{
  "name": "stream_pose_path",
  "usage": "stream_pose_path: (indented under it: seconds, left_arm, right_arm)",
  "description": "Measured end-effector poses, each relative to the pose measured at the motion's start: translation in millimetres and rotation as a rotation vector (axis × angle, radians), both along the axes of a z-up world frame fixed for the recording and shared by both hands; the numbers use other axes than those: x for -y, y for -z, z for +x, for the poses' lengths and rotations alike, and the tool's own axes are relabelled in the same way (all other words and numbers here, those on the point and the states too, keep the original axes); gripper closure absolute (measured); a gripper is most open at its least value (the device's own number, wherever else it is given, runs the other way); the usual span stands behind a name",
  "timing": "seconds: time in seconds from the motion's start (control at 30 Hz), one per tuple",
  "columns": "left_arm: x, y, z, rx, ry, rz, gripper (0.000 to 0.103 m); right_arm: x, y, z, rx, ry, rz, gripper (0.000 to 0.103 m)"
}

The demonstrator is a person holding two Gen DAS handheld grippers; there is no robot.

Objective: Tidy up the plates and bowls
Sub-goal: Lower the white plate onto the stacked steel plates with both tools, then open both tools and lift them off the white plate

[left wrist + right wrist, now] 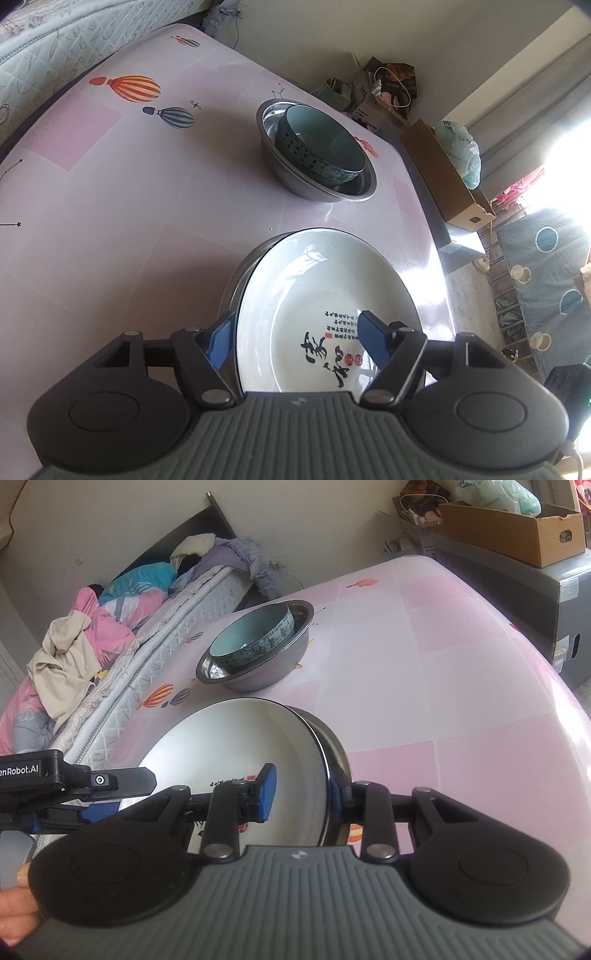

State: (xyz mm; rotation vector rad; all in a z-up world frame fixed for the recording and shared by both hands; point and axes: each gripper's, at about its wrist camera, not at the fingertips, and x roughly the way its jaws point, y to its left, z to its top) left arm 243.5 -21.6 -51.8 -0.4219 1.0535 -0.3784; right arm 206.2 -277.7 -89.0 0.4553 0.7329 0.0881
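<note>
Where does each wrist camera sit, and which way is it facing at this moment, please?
Left wrist: on the left gripper, looking down along its open jaws over the white plate toward the steel bowl; only that gripper shows.
Right wrist: on the right gripper, jaws astride the plate's rim, facing the bed; the left gripper and a hand show too.
Shared: white plate, steel bowl holding the teal bowl, pink table.

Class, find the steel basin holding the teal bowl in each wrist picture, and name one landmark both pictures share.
Left wrist: steel basin above centre, beyond the white plate.
Right wrist: steel basin upper centre-left, beyond the plate, near the bed.
Shared landmark: cardboard box, off the table's far side.
</note>
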Motion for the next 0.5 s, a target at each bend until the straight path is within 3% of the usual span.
stream_pose_path:
  seconds: [0.23,0.33,0.37,0.43,0.5]
  left_arm:
    - [23,-8,1,0.002,0.015,0.15,0.031]
    - [32,-13,-2,0.036,0.02,0.225,0.029]
    - [37,-18,-6,0.087,0.012,0.287,0.028]
    - [47,-29,-15,0.206,-0.001,0.416,0.014]
    - [51,-39,-22,0.285,0.014,0.456,0.011]
  right_arm:
    - [4,0,-3,-0.019,0.029,0.064,0.07]
    - [2,-3,-3,-0.028,0.038,0.079,0.062]
    - [0,-4,-3,-0.033,0.037,0.082,0.058]
    - [-4,-10,-2,-0.027,0.031,0.056,0.052]
    - [-5,-17,-2,-0.014,0.024,0.036,0.05]
